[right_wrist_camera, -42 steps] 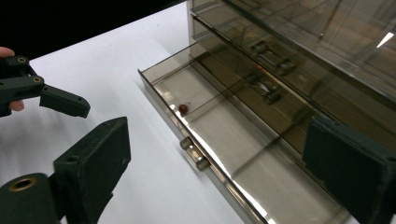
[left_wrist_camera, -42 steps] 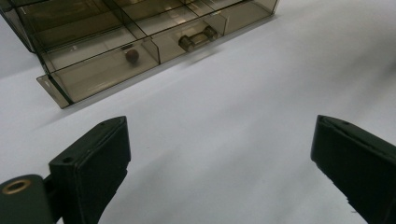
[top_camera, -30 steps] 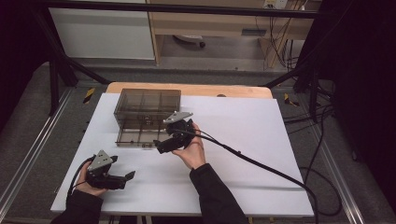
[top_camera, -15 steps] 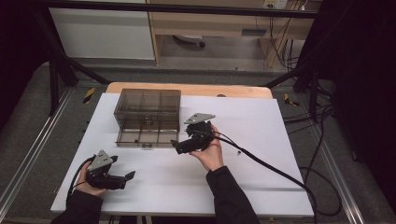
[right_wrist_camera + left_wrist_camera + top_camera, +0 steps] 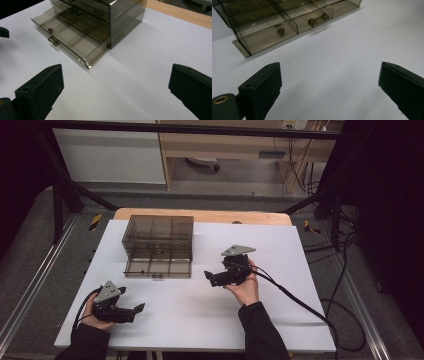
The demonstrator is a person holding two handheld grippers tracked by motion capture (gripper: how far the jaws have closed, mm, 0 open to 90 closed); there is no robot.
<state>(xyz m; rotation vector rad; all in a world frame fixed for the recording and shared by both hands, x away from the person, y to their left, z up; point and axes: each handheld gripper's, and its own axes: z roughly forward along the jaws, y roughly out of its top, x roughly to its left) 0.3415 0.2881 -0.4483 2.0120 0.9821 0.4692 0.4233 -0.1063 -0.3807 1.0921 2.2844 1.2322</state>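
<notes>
A smoky clear drawer box (image 5: 158, 237) stands at the back left of the white table (image 5: 280, 320). Its bottom drawer (image 5: 157, 268) (image 5: 72, 43) (image 5: 287, 30) is pulled out, with a small handle (image 5: 318, 20) at its front. A small dark round piece (image 5: 281, 30) (image 5: 49, 29) lies in one of its compartments. My left gripper (image 5: 137, 310) (image 5: 329, 87) rests low at the front left, open and holding nothing, aimed at the drawer. My right gripper (image 5: 209, 276) (image 5: 117, 90) hovers right of the drawer, open, nothing between its jaws.
A wooden board edge (image 5: 200, 215) shows behind the white sheet. A black cable (image 5: 300, 302) trails from the right gripper across the table to the right. Metal frame rails (image 5: 30, 290) run along both sides of the table.
My right gripper has drawn back to the right, away from the drawer box, and now sits well clear of it. The left gripper has not moved.
</notes>
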